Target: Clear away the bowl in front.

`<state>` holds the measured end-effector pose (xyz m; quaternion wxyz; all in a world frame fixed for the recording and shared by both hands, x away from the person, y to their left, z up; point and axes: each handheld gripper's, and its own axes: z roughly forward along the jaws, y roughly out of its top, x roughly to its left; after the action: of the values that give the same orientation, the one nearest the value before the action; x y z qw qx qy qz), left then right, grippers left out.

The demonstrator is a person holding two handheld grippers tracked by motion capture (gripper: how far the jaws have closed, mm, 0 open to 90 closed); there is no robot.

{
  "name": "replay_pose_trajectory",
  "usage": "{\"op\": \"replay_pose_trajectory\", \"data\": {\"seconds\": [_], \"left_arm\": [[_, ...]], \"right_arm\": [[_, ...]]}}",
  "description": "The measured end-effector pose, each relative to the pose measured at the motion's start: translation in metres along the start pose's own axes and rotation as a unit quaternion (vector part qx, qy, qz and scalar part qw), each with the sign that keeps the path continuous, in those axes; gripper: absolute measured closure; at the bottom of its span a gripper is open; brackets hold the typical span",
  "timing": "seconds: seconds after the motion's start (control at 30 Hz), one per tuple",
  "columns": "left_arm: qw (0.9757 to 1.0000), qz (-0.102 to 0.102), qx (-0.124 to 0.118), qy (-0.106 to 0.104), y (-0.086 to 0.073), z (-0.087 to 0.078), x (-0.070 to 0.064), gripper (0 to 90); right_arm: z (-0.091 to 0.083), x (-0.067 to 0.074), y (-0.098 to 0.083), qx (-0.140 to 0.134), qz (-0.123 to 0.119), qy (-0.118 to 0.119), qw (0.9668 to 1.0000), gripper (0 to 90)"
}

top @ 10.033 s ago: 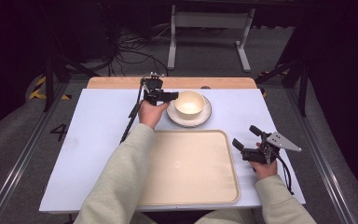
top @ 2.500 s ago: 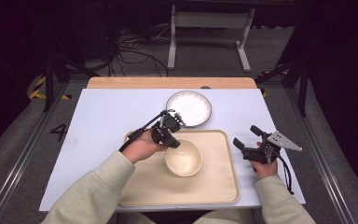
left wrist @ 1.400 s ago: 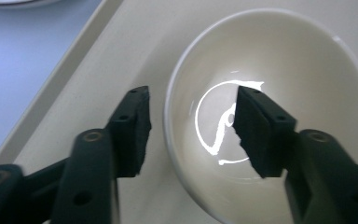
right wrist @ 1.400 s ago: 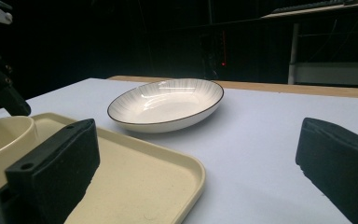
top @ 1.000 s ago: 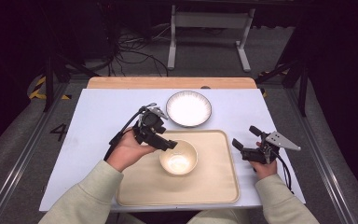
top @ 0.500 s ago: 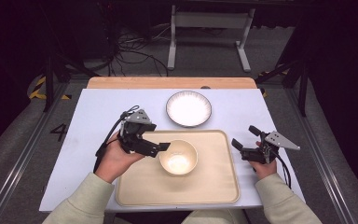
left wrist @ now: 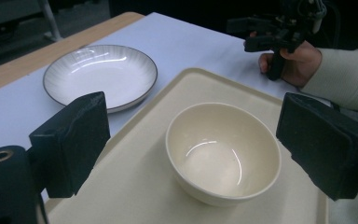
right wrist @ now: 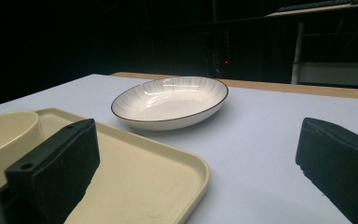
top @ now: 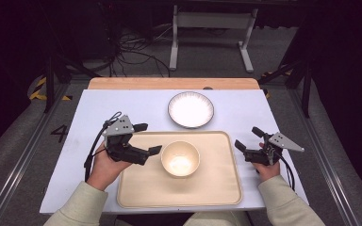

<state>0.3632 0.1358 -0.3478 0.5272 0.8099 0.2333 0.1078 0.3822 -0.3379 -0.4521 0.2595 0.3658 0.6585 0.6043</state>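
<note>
Table [top: 75, 113] covered in pale blue sheeting, seen from above, with a person's sleeved forearms reaching in from the near edge. At the far left, the left gripper [top: 147, 138] sits just off the left rim of a cream tray [top: 217, 188]; its jaws have just been opening and stand wide apart with nothing between them, pointing toward the bowl. In the left gripper view the cream bowl [left wrist: 223, 154] stands upright and empty on the tray, framed by the two black pads without touching either. Seen from above, the bowl [top: 180, 158] rests in the tray's far half, near its middle. Beyond the tray, on the bare sheeting, lies a white ribbed plate [top: 191, 109] with a dark rim. At the right, the right gripper [top: 249, 138] rests beside the tray's right edge, jaws spread and empty.

The bowl looks rigid, glossy and fairly light, likely ceramic or melamine, so slippery and breakable if dropped. Pinching its rim, one pad inside and one outside, seems the surest hold.
</note>
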Motion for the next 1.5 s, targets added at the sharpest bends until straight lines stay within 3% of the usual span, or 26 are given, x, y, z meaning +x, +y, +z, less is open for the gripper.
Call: {"op": "replay_pose_trajectory", "data": {"seconds": [0.1,0.23,0.53,0.73,0.97,1.17,1.37,1.5], "left_arm": [[0.9995,-0.012,-0.03,-0.002,-0.008,-0.005,0.008,8.7],[0.9965,-0.035,-0.075,-0.008,-0.016,-0.015,0.017,6.9],[0.9936,-0.039,-0.105,0.018,-0.036,-0.028,0.028,4.5],[0.9932,-0.023,-0.104,0.047,-0.048,-0.032,0.029,3.7],[0.9907,-0.029,-0.122,0.053,-0.06,-0.043,0.035,2.9],[0.991,-0.027,-0.112,0.069,-0.073,-0.045,0.041,1.9],[0.9918,-0.046,-0.1,0.065,-0.092,-0.044,0.049,0.7],[0.9925,-0.054,-0.092,0.061,-0.103,-0.042,0.053,0.5]], "right_arm": [[0.0,0.0,0.0,-0.001,0.0,-0.001,1.0,0.0],[-0.001,0.0,0.0,-0.001,-0.001,0.0,1.0,0.0],[-0.001,0.001,0.001,-0.007,-0.01,0.007,0.9999,0.0],[-0.001,0.0,0.001,-0.008,-0.009,0.007,0.9999,0.0],[-0.001,0.0,0.001,-0.008,-0.01,0.007,0.9999,0.0],[-0.001,0.0,0.002,-0.009,-0.013,0.008,0.9998,0.0],[-0.002,0.0,0.002,-0.01,-0.015,0.013,0.9998,0.0],[-0.003,0.004,0.003,-0.009,-0.038,0.032,0.9987,0.0]]}}
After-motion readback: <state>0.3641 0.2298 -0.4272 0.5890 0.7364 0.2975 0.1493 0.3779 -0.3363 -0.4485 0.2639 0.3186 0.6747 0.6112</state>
